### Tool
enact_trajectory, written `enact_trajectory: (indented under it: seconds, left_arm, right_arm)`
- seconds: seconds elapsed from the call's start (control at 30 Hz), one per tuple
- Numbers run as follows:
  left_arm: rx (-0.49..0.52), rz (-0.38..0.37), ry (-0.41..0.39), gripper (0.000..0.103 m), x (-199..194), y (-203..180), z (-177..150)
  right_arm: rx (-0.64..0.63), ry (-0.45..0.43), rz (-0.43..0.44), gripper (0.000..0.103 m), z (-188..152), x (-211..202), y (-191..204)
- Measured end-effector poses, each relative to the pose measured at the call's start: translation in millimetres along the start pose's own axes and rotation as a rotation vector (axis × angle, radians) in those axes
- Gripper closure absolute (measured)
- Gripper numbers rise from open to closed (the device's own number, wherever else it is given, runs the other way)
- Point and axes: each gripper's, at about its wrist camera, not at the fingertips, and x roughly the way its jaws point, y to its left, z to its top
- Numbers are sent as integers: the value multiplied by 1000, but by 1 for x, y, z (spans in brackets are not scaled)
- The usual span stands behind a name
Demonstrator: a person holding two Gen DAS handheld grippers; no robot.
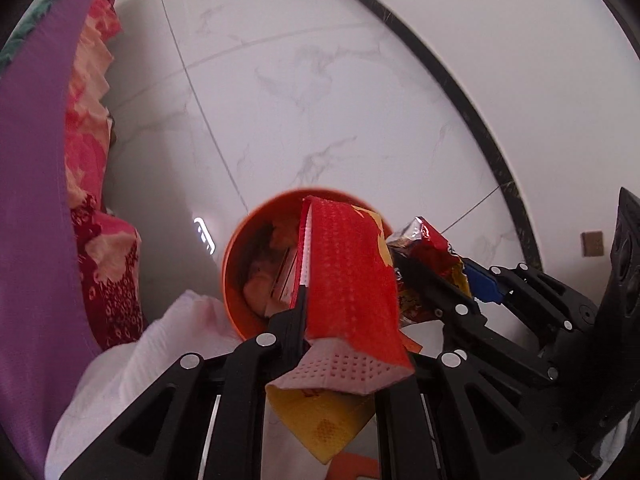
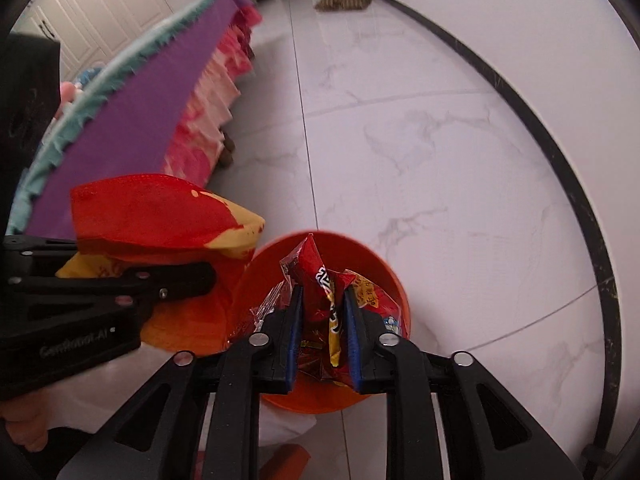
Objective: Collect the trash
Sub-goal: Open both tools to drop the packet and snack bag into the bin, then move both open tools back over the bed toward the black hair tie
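An orange bin (image 1: 236, 256) stands on the floor with wrappers lying inside it. My left gripper (image 1: 316, 296) is shut on a red and yellow packet (image 1: 352, 272) with a white dotted underside, held over the bin's near rim. My right gripper (image 1: 448, 268) comes in from the right, holding a crumpled red snack wrapper (image 1: 428, 240). In the right wrist view the right gripper (image 2: 322, 300) hangs directly above the bin (image 2: 396, 280), its blue pads pressed on either side of the wrapper (image 2: 316, 276). The left gripper (image 2: 200, 276) with the packet (image 2: 152, 212) sits just left of the bin.
A table edge with purple cloth (image 2: 152, 120) and a red and pink floral skirt (image 1: 88, 152) runs along the left. White marble floor (image 2: 440, 160) with a black border strip (image 2: 580, 184) spreads ahead. White fabric (image 1: 140, 360) lies beside the bin. A hand (image 2: 24, 424) shows at the lower left.
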Motion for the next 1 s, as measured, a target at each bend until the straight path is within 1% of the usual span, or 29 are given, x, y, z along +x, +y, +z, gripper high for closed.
enact_trajectory:
  seconds: [0.03,0.07,0.1,0.13,0.17,0.2,0.27,0.33,0.37,0.4,0.43,0.53,0.6,0.7,0.87,1.0]
  left_arm:
    - [5,0,6,92,2,-1,-1]
    - [8,-1,10,88,4,-2,0]
    - [12,-8,13,87,6,-3,2]
    - [13,-11,11,82,5,-4,2]
    - [15,-10,10,76,5,-4,3]
    - [22,-10,12,74,6,-6,4]
    - [38,-10,15,58,7,-10,4]
    - [49,1,10,55,8,-11,5]
    - [52,2,13,54,9,-12,6]
    - [51,0,16,48,10,-11,6]
    - [49,6,19,44,11,-11,7]
    - [49,14,22,42,11,-9,7]
    - [47,17,17,34,9,-9,7]
    - [48,27,4,30,7,-8,7]
    - [46,21,-15,29,-1,-8,6]
    - [57,30,-61,29,-19,-9,3]
  right_arm:
    - [5,-1,0,77,-2,4,-1]
    - [4,0,-4,74,-4,7,-2]
    - [4,7,-6,70,-4,11,-3]
    - [5,11,-1,64,-4,14,-4]
    - [3,14,-5,64,-5,16,-4]
    - [0,21,-11,63,-4,20,-5]
    - [1,23,-14,63,-5,21,-6]
    - [5,15,-14,56,-5,22,-7]
    - [5,11,-14,54,-6,22,-7]
    - [4,11,-14,51,-6,24,-7]
    - [3,12,-16,49,-7,24,-8]
    - [4,18,-19,49,-7,24,-8]
    - [3,17,-20,49,-5,25,-7]
    - [3,14,-27,48,-3,25,-7]
    - [-3,8,-39,48,-3,18,-7]
    - [-10,-23,-48,48,0,2,-3]
